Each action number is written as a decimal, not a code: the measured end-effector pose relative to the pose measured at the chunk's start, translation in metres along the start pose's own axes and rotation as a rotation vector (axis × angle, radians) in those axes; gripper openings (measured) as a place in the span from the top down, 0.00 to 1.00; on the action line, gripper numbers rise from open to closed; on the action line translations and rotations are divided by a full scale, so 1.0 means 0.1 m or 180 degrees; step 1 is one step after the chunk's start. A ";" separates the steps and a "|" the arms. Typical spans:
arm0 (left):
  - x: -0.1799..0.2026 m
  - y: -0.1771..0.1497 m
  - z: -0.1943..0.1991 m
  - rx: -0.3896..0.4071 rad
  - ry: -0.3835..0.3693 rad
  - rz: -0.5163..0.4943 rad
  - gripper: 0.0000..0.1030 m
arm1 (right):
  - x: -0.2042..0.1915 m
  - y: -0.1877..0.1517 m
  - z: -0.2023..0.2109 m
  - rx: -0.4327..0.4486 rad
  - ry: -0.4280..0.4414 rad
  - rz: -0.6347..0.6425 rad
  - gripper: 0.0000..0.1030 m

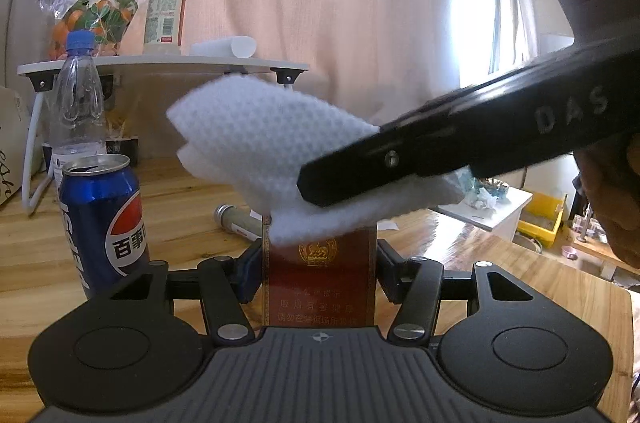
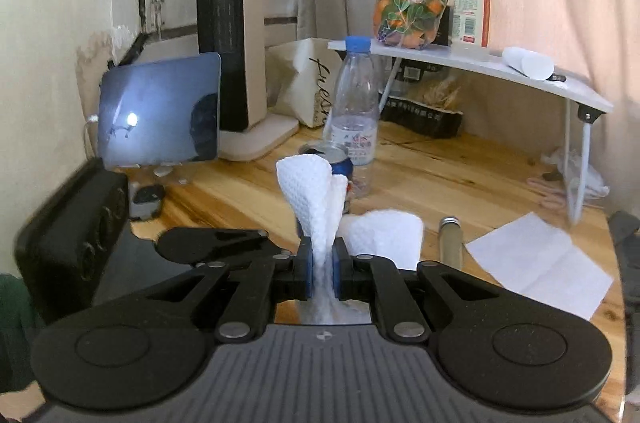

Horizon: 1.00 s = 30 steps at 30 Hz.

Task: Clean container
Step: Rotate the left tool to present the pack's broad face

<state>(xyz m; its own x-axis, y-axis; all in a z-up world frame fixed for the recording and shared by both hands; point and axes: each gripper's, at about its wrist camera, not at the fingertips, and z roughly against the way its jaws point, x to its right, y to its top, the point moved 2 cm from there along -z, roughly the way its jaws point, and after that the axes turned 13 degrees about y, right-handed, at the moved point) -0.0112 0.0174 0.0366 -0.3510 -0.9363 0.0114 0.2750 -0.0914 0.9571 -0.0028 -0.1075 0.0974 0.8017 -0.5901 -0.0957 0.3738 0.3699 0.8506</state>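
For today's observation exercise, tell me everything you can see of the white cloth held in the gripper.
The cloth is white with a waffle-like embossed texture, looking like soft paper towel or wipe. It is folded into several layers and pinched between the blue pads of the right gripper, its free end fanning out beyond the fingers. In the left wrist view it hangs in the air above the red box that the left gripper clamps, overlapping its top edge; contact cannot be confirmed.

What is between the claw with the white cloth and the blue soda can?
In the right wrist view, only the white cloth itself. It sticks up from the right claw and partly covers the blue can, which stands just behind it.
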 end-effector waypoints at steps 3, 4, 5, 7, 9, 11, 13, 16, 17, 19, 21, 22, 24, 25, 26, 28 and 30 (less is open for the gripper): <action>0.00 0.01 0.01 0.0023 0.0003 0.0005 0.44 | 0.04 -0.05 -0.06 -0.0069 0.0105 -0.0148 0.88; -0.01 0.01 0.01 0.0020 0.0006 0.0008 0.44 | 0.04 -0.07 -0.09 -0.0102 0.0140 -0.0178 0.88; -0.01 0.01 0.00 0.0015 0.0013 0.0012 0.44 | 0.04 -0.09 -0.12 -0.0134 0.0174 -0.0209 0.88; -0.02 0.01 -0.01 0.0005 0.0022 0.0019 0.44 | 0.07 -0.11 -0.14 -0.0136 0.0272 -0.0327 0.88; -0.03 0.01 -0.01 0.0009 0.0033 0.0036 0.44 | 0.09 -0.09 -0.08 -0.0025 0.0370 -0.0419 0.88; -0.05 0.02 -0.01 0.0014 0.0041 0.0067 0.44 | 0.12 -0.02 0.11 0.0247 0.0311 -0.0423 0.88; -0.07 0.03 -0.01 0.0031 0.0038 0.0110 0.44 | 0.20 0.03 0.33 0.0540 0.0173 -0.0458 0.88; -0.09 0.05 0.04 0.0116 -0.0038 0.0175 0.44 | 0.51 -0.07 0.58 0.0932 0.0119 -0.0864 0.88; -0.09 0.06 0.06 0.0152 -0.0074 0.0186 0.44 | 0.62 -0.15 0.59 0.0970 0.0162 -0.1034 0.88; -0.07 0.06 0.09 0.0204 -0.0112 0.0166 0.44 | 0.82 -0.31 0.57 0.1000 0.0299 -0.1332 0.88; -0.05 0.04 0.09 0.0187 -0.0117 0.0136 0.44 | 0.94 -0.46 0.48 0.0937 0.0366 -0.1523 0.88; -0.05 0.04 0.08 0.0168 -0.0119 0.0128 0.44 | 0.95 -0.49 0.44 0.0911 0.0407 -0.1565 0.88; -0.04 0.03 0.07 0.0139 -0.0119 0.0109 0.44 | 0.97 -0.53 0.37 0.0857 0.0468 -0.1601 0.88; -0.03 0.02 0.06 0.0127 -0.0119 0.0098 0.44 | 0.94 -0.52 0.35 0.0847 0.0505 -0.1571 0.88; -0.02 0.02 0.05 0.0115 -0.0113 0.0084 0.44 | 0.92 -0.52 0.34 0.0836 0.0543 -0.1540 0.88; -0.01 0.01 0.04 0.0096 -0.0097 0.0071 0.44 | 0.84 -0.47 0.32 0.0800 0.0540 -0.1406 0.88; -0.02 0.00 0.02 0.0052 -0.0082 0.0072 0.45 | 0.74 -0.43 0.33 0.0770 0.0546 -0.1259 0.88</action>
<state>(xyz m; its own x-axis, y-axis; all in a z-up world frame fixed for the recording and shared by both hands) -0.0122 0.0197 0.0370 -0.3679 -0.9290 0.0403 0.2686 -0.0647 0.9611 0.0251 -0.1903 0.0706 0.6930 -0.5174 -0.5020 0.5624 -0.0478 0.8255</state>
